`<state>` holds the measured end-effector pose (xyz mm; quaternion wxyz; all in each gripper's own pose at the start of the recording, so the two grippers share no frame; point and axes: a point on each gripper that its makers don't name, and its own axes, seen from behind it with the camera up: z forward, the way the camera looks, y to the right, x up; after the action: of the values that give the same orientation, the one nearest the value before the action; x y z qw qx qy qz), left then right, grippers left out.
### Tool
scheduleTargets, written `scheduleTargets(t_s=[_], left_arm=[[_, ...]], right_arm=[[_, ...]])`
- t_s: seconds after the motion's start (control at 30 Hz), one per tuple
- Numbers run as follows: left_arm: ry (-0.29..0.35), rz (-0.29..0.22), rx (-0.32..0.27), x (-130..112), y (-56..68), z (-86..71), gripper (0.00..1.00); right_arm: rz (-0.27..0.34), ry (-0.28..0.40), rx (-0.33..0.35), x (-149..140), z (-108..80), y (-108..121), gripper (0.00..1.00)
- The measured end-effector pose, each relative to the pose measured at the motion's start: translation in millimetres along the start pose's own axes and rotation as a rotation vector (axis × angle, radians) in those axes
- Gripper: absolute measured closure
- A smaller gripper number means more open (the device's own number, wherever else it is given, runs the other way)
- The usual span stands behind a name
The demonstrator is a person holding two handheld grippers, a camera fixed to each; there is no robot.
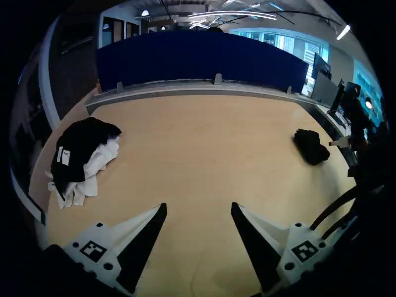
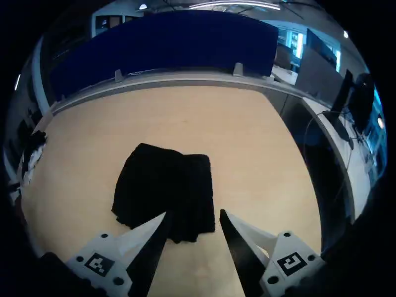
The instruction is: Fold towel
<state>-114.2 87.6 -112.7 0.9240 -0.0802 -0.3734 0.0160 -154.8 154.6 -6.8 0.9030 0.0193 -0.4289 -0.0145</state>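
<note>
Your right tool (image 2: pixel 194 213) sits narrowly parted at the near edge of the folded black cloth towel (image 2: pixel 163 188); your left tool (image 1: pixel 198 205) is spread wide over the pale wooden counter (image 1: pixel 208 138).

Flat on the pale wooden table (image 2: pixel 237 138): a black towel (image 2: pixel 166 190), folded into a squat, roughly rectangular bundle with 2 visible sections (a crease down the right third). Edges uneven, near corner ragged. In the left gripper view, the black towel (image 1: pixel 311 146) a small dark lump close to the table's right edge. Well apart, at the left side: a heap of towels (image 1: pixel 81 158), 1 black piece draped over white cloth, crumpled and unfolded.
</note>
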Motion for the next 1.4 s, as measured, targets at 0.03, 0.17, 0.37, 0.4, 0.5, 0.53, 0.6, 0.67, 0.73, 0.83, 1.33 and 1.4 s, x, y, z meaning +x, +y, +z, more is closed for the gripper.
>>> scheduleTargets(t_s=[0.03, 0.17, 0.37, 0.4, 0.5, 0.53, 0.6, 0.67, 0.73, 0.83, 1.33, 1.4], left_arm=[[-0.001, -0.001, 0.002, -0.2, -0.2, -0.3, 0.04], [-0.006, -0.003, 0.011, -1.5, -1.2, -2.1, 0.04], [-0.017, -0.003, 0.025, -4.5, -2.0, -4.2, 0.04], [-0.019, -0.004, 0.026, -5.0, -2.1, -4.5, 0.04], [-0.023, -0.004, 0.030, -6.3, -2.0, -5.3, 0.04], [-0.024, -0.004, 0.031, -6.4, -2.1, -5.2, 0.04], [-0.025, -0.003, 0.033, -6.5, -2.2, -4.9, 0.04], [-0.028, -0.003, 0.034, -6.5, -2.3, -4.2, 0.04], [-0.030, -0.002, 0.035, -6.2, -2.1, -3.4, 0.04], [-0.032, 0.001, 0.035, -5.4, -1.4, -2.5, 0.04], [-0.036, 0.013, 0.026, -3.0, 3.1, 4.2, 0.04], [-0.036, 0.015, 0.024, -2.4, 3.7, 4.7, 0.04]], right_arm=[[-0.003, 0.000, 0.005, 3.2, 3.5, -0.7, 0.26], [-0.014, 0.002, 0.024, 17.2, 19.0, -2.9, 0.26], [-0.020, -0.005, 0.058, 34.5, 43.1, -5.7, 0.26], [-0.020, -0.009, 0.064, 36.3, 47.1, -5.9, 0.26], [-0.020, -0.032, 0.081, 36.1, 56.9, -5.8, 0.28], [-0.019, -0.040, 0.084, 35.3, 59.1, -5.2, 0.29], [-0.016, -0.055, 0.089, 33.8, 63.6, -4.0, 0.32], [-0.010, -0.060, 0.098, 33.8, 66.3, -4.3, 0.36], [-0.004, -0.067, 0.106, 33.5, 68.7, -4.7, 0.42], [0.003, -0.076, 0.114, 32.5, 71.8, -4.7, 0.51], [-0.007, -0.049, 0.130, 36.3, 68.3, -2.7, 0.74], [-0.011, -0.040, 0.129, 39.4, 66.9, -3.1, 0.74]])
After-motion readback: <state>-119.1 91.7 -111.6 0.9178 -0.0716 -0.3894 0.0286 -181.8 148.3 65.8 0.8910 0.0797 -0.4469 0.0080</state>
